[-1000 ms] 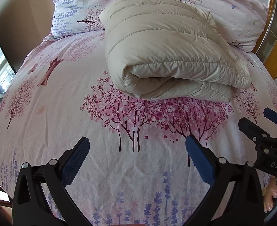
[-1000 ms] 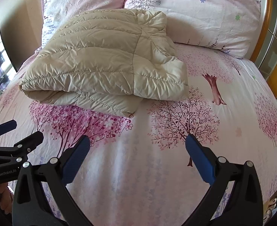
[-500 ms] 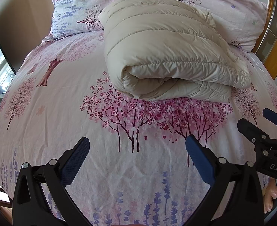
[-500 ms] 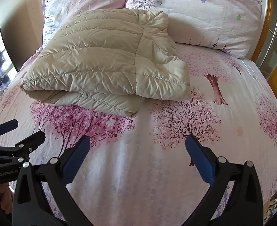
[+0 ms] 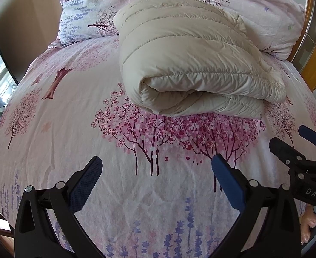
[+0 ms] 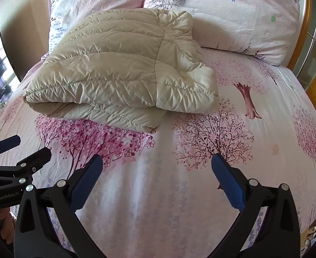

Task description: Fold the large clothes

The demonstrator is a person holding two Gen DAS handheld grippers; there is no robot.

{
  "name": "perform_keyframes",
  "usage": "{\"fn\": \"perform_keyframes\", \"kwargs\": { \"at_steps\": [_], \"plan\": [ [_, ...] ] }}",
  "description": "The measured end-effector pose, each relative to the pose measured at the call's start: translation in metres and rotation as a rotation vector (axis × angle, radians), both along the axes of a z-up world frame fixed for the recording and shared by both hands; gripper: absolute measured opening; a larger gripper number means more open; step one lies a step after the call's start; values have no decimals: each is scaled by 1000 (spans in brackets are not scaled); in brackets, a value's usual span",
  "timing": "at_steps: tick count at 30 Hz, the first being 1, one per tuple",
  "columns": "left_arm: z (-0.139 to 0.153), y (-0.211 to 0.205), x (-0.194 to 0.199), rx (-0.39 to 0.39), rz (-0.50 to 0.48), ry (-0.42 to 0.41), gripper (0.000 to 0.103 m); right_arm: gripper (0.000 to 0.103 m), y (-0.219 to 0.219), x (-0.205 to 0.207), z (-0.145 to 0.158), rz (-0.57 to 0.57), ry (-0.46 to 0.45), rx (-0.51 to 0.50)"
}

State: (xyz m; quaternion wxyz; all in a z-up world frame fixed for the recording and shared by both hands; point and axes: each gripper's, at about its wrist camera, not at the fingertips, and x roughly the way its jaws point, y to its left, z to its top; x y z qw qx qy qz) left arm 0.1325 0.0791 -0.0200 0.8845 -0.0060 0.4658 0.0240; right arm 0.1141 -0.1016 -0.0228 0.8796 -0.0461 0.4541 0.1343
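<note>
Two grippers hover over one wide bed (image 5: 56, 142) dressed in a pink sheet printed with blossom trees, and we take it first because it fills both views. At 12 o'clock in each view two pillows (image 6: 222, 15) lean at the head of the bed, and just in front of them lies the task's thing, the cream quilted down jacket (image 5: 185, 60), already doubled over into a thick bundle whose rolled edge faces us. It looks puffy and slippery, stitched in horizontal channels, with the lower layer poking out unevenly at 6 o'clock of the bundle in the right wrist view. We judge the fold nearly done, so the step in hand is checking or tidying: to do it well we would press the air out, line up that stray lower edge and pinch through both layers so nothing slides. Our left gripper (image 5: 156, 177) has its fingers spread wide and empty, well short of the jacket; our right gripper (image 6: 156, 177) is likewise spread wide and holding nothing, at 6 o'clock of its view.
</note>
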Motion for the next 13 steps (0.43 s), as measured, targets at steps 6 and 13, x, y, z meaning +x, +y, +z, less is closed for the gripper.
{"fn": "perform_keyframes", "kwargs": {
  "at_steps": [6,13],
  "plan": [
    [0,-1,0,8,-5,-3,102,101,0,0,0,-1,-1,-1],
    [-1,-1,0,2,-4,8,102,101,1,0,0,-1,4,1]
  ]
}}
